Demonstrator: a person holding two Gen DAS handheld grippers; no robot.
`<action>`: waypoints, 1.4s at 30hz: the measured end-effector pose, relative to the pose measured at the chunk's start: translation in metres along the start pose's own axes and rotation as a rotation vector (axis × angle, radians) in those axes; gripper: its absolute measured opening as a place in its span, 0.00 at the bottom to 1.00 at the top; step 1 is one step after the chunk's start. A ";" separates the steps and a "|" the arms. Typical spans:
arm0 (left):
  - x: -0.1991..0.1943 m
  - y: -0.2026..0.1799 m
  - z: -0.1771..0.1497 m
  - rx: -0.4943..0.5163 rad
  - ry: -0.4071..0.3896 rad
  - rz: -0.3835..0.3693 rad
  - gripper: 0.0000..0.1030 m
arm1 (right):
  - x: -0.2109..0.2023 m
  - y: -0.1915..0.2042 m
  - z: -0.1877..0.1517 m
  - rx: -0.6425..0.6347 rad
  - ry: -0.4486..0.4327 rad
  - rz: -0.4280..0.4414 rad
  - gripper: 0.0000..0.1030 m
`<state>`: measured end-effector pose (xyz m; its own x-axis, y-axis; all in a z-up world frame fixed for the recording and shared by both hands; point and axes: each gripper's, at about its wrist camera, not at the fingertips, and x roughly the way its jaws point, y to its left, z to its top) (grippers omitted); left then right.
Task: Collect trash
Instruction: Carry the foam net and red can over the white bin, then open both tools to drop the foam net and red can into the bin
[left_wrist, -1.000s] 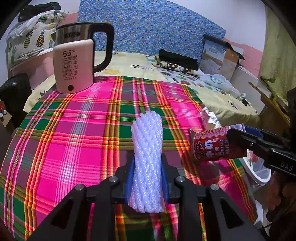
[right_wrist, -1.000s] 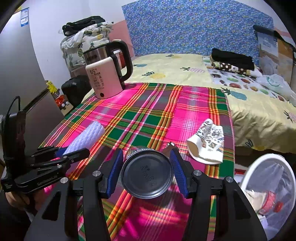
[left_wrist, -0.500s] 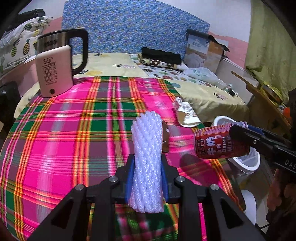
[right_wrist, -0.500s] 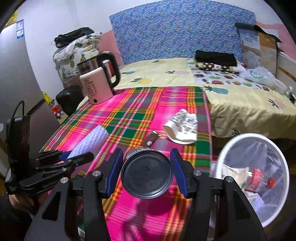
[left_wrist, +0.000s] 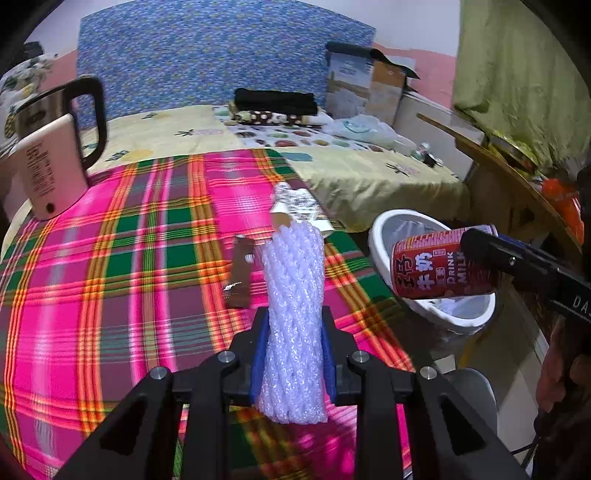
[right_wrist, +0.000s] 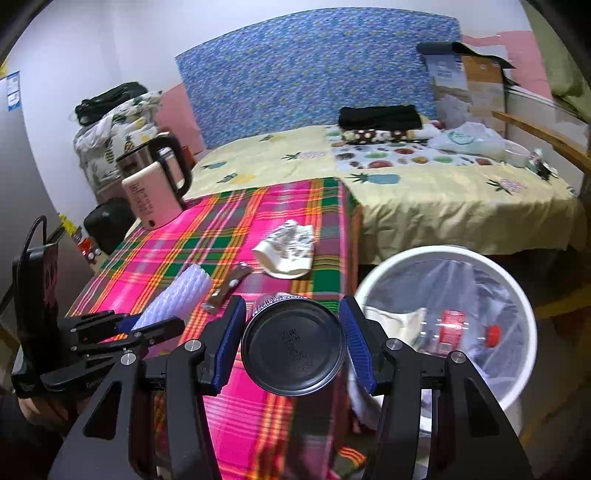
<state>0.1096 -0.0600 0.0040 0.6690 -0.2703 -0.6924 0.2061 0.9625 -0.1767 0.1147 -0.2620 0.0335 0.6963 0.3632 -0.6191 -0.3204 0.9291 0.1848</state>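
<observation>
Red can (left_wrist: 443, 267) printed "DRINK MILK" beside Chinese characters, right gripper (left_wrist: 480, 245) arm lettered "DAS", cut off

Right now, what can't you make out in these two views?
- Left wrist: kettle label, blurred; brown wrapper, smeared.
- Left wrist: bin contents, hidden behind the milk can.
- Right wrist: can's label, only its base shows.
- Right wrist: bin bottom, cut by gripper.

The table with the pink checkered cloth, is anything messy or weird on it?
Yes. A crumpled paper cup lies squashed on its side near the edge of the table, and a brown wrapper lies loose beside it. Both look like leftover trash. The kettle stands upright and looks fine.
</observation>
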 end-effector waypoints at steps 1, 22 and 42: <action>0.002 -0.004 0.001 0.009 0.003 -0.006 0.26 | -0.003 -0.005 -0.001 0.008 -0.005 -0.009 0.52; 0.056 -0.096 0.021 0.156 0.060 -0.155 0.26 | -0.025 -0.085 -0.021 0.169 -0.016 -0.165 0.52; 0.109 -0.141 0.026 0.208 0.151 -0.250 0.30 | -0.007 -0.127 -0.038 0.243 0.097 -0.196 0.53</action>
<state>0.1719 -0.2256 -0.0290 0.4695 -0.4753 -0.7441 0.5017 0.8371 -0.2181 0.1261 -0.3848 -0.0152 0.6617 0.1782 -0.7283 -0.0157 0.9744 0.2242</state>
